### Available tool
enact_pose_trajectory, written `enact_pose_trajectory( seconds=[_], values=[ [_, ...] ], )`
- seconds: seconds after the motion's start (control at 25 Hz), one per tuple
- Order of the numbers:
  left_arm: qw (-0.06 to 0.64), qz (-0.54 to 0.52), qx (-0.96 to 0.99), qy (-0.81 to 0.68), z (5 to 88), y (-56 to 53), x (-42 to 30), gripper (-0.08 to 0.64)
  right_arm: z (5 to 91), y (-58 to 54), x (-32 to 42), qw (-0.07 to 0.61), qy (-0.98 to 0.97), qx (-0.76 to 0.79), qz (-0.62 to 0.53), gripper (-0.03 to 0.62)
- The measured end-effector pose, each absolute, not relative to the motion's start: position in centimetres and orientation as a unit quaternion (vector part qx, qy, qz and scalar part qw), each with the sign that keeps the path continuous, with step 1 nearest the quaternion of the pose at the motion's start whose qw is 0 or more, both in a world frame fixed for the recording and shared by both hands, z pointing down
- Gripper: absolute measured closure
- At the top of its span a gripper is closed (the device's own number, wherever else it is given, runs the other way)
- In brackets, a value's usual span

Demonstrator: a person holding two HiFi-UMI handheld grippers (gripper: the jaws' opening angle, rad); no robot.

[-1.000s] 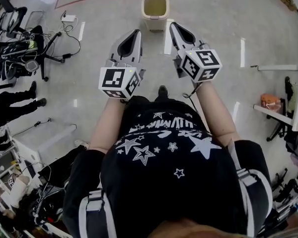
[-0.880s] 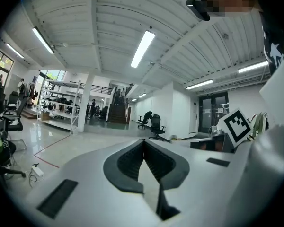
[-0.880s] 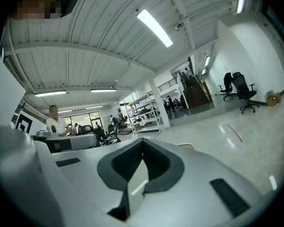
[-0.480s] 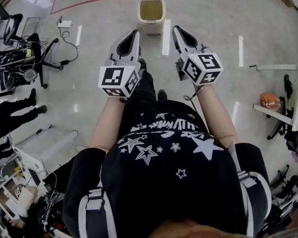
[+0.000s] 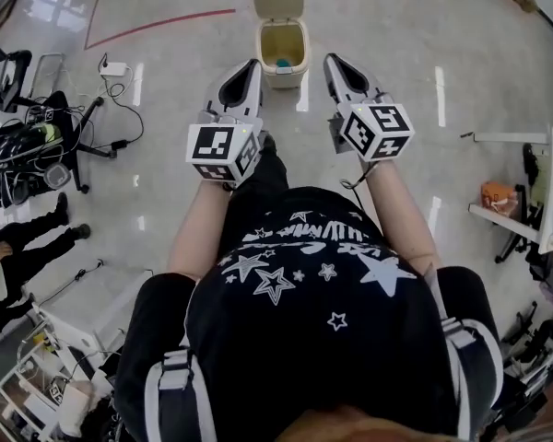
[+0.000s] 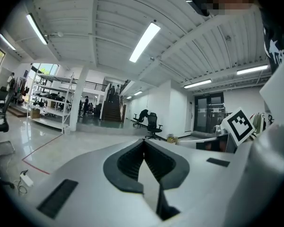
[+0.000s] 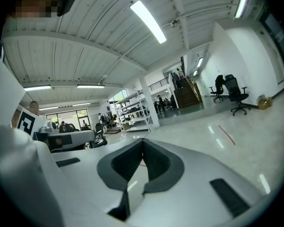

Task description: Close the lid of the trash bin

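Observation:
A small beige trash bin (image 5: 283, 42) stands on the glossy floor straight ahead in the head view. Its lid (image 5: 278, 1) is tipped up and back, and a small teal item (image 5: 284, 63) lies inside. My left gripper (image 5: 251, 65) is held in the air just short of the bin's near left corner, jaws shut on nothing. My right gripper (image 5: 334, 60) hovers level with it at the bin's right, also shut and empty. Both gripper views look out level across the hall, with the left gripper (image 6: 144, 141) and right gripper (image 7: 143, 141) closed at their tips; neither shows the bin.
Office chairs (image 5: 37, 141) and cables crowd the left, with a power strip (image 5: 113, 67) on the floor. A red floor line (image 5: 161, 21) runs behind the bin. A bystander's legs (image 5: 28, 238) are at far left. A white desk (image 5: 535, 215) with an orange object (image 5: 495, 194) stands right.
The view has advanced toward the bin: it sits lower and nearer between the gripper tips, and its inside now shows. Both grippers keep their pose and stay shut.

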State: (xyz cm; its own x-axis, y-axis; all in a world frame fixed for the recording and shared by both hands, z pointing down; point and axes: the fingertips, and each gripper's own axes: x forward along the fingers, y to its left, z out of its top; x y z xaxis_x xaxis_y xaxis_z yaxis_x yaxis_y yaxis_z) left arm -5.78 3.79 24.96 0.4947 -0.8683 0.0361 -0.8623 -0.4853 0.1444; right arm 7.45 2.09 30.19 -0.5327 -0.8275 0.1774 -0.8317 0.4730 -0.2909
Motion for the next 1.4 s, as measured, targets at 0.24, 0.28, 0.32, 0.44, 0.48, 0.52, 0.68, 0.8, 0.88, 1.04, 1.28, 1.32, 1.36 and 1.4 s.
enact_pose_trajectory(
  seconds=[0.24,0.28,0.32,0.44,0.48,0.52,0.68,0.8,0.88,1.04,1.28,1.32,1.36,1.4],
  values=[
    [0.087,-0.022,0.863,-0.497,25.4,-2.6,-9.1,0.548,29.7,-4.6,4.3,0.013,-0.854,0.492,0.168,0.586],
    [0.089,-0.021,0.864,-0.496,25.5,-3.5,-9.6,0.548,29.7,-5.5,3.7,0.015,-0.853,0.493,0.168,0.586],
    [0.091,-0.020,0.865,-0.494,25.7,-4.3,-10.1,0.549,29.8,-6.4,3.3,0.018,-0.852,0.495,0.168,0.586],
    [0.095,-0.016,0.867,-0.489,26.3,-6.7,-11.4,0.549,30.3,-8.8,2.3,0.024,-0.847,0.502,0.174,0.586],
    [0.098,-0.016,0.867,-0.488,26.4,-7.5,-11.8,0.549,30.5,-9.6,2.0,0.025,-0.845,0.504,0.176,0.586],
    [0.100,-0.016,0.867,-0.487,26.6,-8.3,-12.2,0.548,30.6,-10.3,1.7,0.026,-0.843,0.507,0.178,0.586],
    [0.110,-0.017,0.871,-0.479,27.2,-11.4,-13.3,0.548,31.2,-13.0,1.1,0.027,-0.833,0.521,0.182,0.586],
    [0.110,-0.013,0.876,-0.470,27.5,-13.3,-13.4,0.548,31.6,-14.6,1.3,0.029,-0.825,0.533,0.186,0.586],
    [0.110,-0.009,0.878,-0.466,27.8,-14.3,-13.2,0.548,32.1,-15.3,1.8,0.032,-0.820,0.539,0.189,0.586],
    [0.113,-0.003,0.878,-0.466,28.5,-16.2,-12.4,0.549,32.9,-17.1,3.6,0.036,-0.812,0.549,0.194,0.586],
    [0.116,0.015,0.869,-0.482,30.0,-20.3,-10.9,0.548,35.0,-21.8,5.7,0.041,-0.812,0.543,0.213,0.586],
    [0.118,0.019,0.866,-0.485,30.2,-21.1,-10.7,0.548,35.4,-22.8,6.1,0.043,-0.812,0.540,0.216,0.586],
    [0.121,0.023,0.863,-0.489,30.5,-22.0,-10.4,0.548,35.8,-23.9,6.4,0.046,-0.813,0.538,0.218,0.586],
    [0.125,0.027,0.860,-0.494,30.9,-22.9,-10.2,0.548,36.2,-25.0,6.8,0.050,-0.814,0.535,0.221,0.586]
  ],
)
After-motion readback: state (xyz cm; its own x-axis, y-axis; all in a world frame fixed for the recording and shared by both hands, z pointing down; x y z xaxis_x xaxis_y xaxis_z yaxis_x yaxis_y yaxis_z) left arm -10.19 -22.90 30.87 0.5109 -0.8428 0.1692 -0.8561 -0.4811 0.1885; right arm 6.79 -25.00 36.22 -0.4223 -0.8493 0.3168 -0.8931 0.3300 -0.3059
